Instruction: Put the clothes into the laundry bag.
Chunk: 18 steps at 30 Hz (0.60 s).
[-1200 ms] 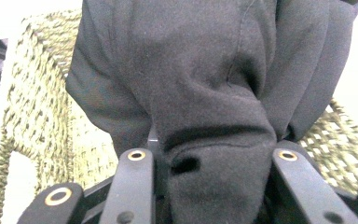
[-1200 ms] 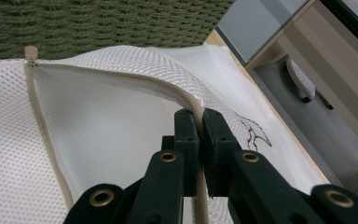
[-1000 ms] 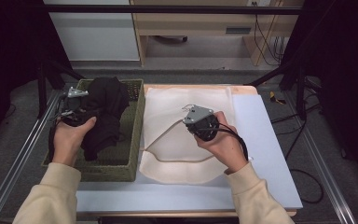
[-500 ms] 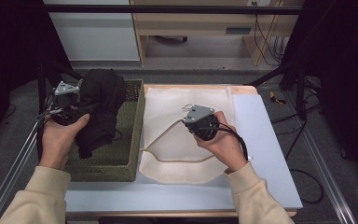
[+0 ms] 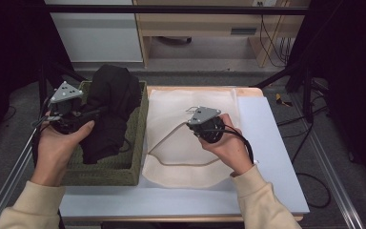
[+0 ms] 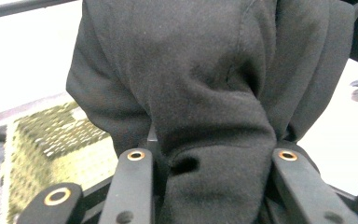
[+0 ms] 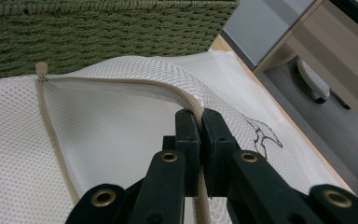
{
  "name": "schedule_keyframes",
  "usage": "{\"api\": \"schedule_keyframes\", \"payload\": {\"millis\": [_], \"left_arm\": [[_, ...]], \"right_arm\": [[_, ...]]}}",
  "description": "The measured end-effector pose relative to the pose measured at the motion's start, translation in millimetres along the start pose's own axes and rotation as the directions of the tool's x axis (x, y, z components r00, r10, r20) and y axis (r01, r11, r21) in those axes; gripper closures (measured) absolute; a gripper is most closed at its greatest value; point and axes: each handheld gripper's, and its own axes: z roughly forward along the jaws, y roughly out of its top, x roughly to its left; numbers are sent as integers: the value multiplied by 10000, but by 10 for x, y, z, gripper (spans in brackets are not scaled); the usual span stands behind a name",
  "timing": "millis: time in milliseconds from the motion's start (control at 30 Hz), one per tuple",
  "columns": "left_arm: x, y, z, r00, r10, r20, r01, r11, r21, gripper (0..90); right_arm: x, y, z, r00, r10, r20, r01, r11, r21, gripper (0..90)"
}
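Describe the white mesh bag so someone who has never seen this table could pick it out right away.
On the table, right of the green woven basket, lies a flat white mesh bag with a beige zipper along its opening. Unlike the black garment lifted from the basket, it is pale, see-through netting, pinched at the zipper by the right gripper.

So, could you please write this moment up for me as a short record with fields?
work in hand: black garment being lifted from the green woven basket, white mesh bag lying beside it
left hand-held gripper: shut on the black garment, raised above the basket
right hand-held gripper: shut on the zipper edge of the mesh bag, lifting it off the layer below
bag: unzipped along the held edge
surface: white table
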Motion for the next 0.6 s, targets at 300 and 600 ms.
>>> {"api": "schedule_keyframes", "payload": {"millis": [300, 600], "left_arm": [[-286, 21, -177, 9958, 808, 426, -799, 9966, -215, 646], [-517, -58, -230, 9904, 1096, 845, -1095, 9940, -50, 646]], "right_arm": [[-35, 13, -3, 9984, 424, -377, -429, 9990, -136, 864], [-123, 75, -23, 9977, 530, -425, -533, 9985, -77, 865]]}}
